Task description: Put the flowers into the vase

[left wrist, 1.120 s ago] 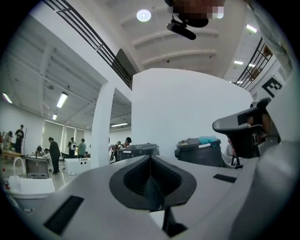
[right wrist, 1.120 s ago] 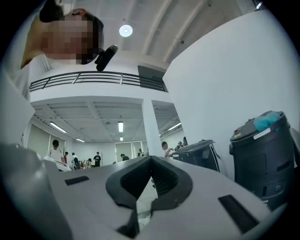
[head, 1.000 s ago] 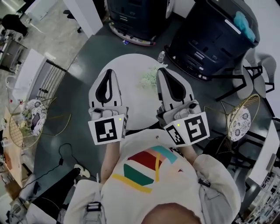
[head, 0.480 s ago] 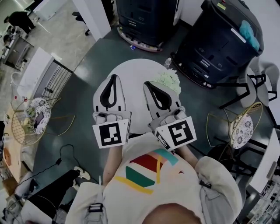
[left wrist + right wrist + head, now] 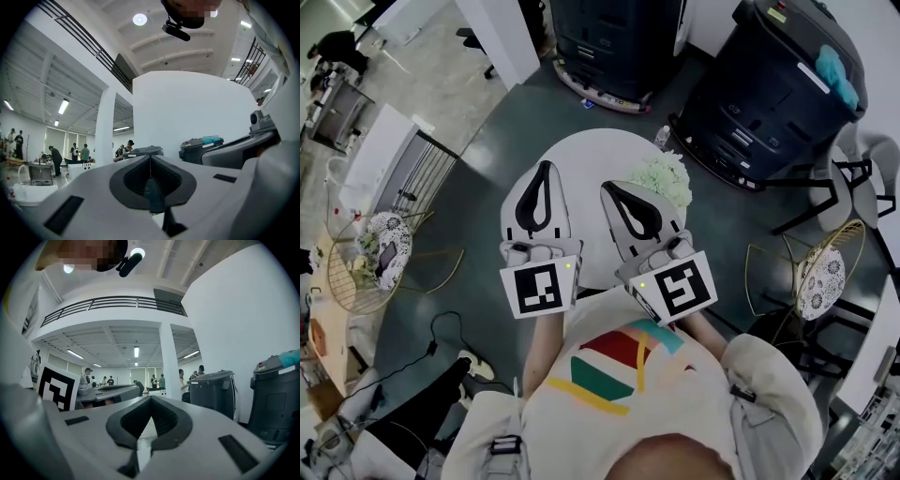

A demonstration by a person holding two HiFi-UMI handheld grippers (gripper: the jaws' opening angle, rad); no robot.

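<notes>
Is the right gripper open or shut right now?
Shut and empty: in the right gripper view, the right gripper has its jaw tips together, with nothing between them.

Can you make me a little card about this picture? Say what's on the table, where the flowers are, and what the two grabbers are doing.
table: round, white
flowers: pale bunch, at the table's far right edge
vase: none that I can see
left gripper: shut, empty, over the table
right gripper: shut, empty, just left of the flowers, not holding them
beyond the table: big dark bins
task: not done, the flowers are in no vase yet
</notes>
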